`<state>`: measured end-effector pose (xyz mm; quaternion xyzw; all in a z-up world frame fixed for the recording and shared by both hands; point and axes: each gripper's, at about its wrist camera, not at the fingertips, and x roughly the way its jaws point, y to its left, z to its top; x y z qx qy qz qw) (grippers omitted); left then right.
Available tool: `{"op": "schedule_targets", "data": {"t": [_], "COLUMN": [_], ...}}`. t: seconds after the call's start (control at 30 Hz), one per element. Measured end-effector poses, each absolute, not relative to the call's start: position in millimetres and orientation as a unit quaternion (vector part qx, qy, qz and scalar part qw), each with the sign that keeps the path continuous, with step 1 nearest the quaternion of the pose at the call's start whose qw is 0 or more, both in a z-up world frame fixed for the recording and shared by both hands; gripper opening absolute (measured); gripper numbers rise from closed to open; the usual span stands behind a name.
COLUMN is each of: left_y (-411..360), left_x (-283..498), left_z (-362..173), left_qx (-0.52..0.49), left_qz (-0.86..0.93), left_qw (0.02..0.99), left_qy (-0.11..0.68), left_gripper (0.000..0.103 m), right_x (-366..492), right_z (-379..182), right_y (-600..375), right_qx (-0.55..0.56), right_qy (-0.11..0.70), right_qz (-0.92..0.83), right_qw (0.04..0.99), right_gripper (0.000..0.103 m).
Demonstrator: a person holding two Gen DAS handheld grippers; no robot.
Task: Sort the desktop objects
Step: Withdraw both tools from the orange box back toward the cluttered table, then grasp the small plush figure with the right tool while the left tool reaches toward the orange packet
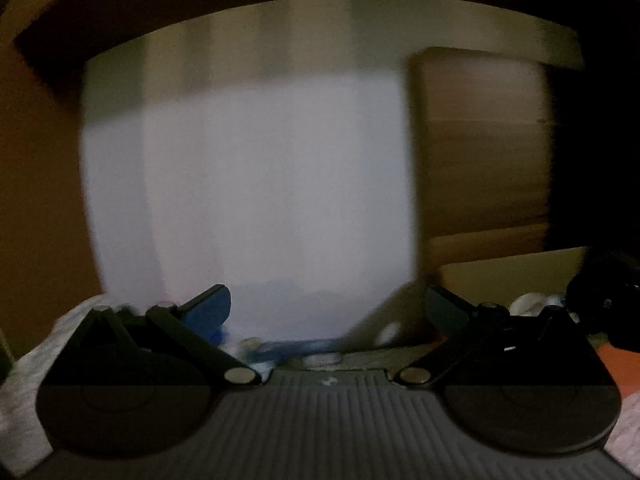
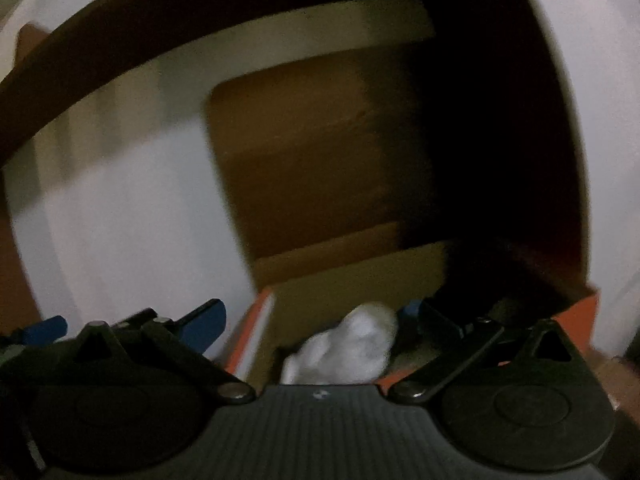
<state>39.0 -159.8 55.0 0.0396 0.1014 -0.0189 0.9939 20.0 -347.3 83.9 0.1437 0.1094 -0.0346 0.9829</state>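
Both views are blurred and dim. My left gripper (image 1: 328, 305) is open, its blue-padded fingers (image 1: 211, 307) spread wide and holding nothing. Low between them lies a smeared blue and clear thing (image 1: 298, 347) that I cannot identify. My right gripper (image 2: 320, 316) is also open, above an orange-edged cardboard box (image 2: 262, 322). A white crumpled thing (image 2: 352, 346) lies inside the box between the fingers, touching neither pad. The same box (image 1: 500, 270) and the white thing (image 1: 530, 303) appear at the right of the left wrist view, with the dark right gripper (image 1: 604, 300) beside them.
A white back panel (image 1: 248, 184) fills the space ahead, under a dark wooden shelf edge (image 1: 160, 12). A brown wooden panel (image 2: 320, 152) stands to the right of it. Light grey fabric (image 1: 44, 352) lies at the lower left. The left gripper's blue pad (image 2: 44, 330) shows at the far left.
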Motion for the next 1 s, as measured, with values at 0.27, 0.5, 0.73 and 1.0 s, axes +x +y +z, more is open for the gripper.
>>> {"op": "schedule_targets", "data": {"t": [0.27,0.5,0.73,1.0], "left_y": [-70.8,-9.6,34.3,51.4], "left_x": [20.3,20.6,21.4,26.7], "left_z": [32.9,10.1,-8.3,-19.3], "left_qx": [0.036,0.042,0.028,0.009], "left_qz": [0.059,0.121,0.157,0.161], "left_qw": [0.991,0.983,0.974,0.970], "left_qy": [0.114,0.135,0.159,0.184], "left_gripper": [0.103,0.103,0.103,0.103], "right_x": [13.7,17.7,24.4,56.9], "right_z": [60.2,43.4,25.4,10.2], "right_y": [-275.7,-221.9,-154.2,-106.4], "right_qx": [0.128,0.101,0.015,-0.055], "right_qy": [0.147,0.180,0.210,0.254], "right_qz": [0.025,0.065,0.121,0.170], "right_qw": [0.981,0.976,0.970,0.951], "right_gripper": [0.103,0.103,0.099,0.046]}}
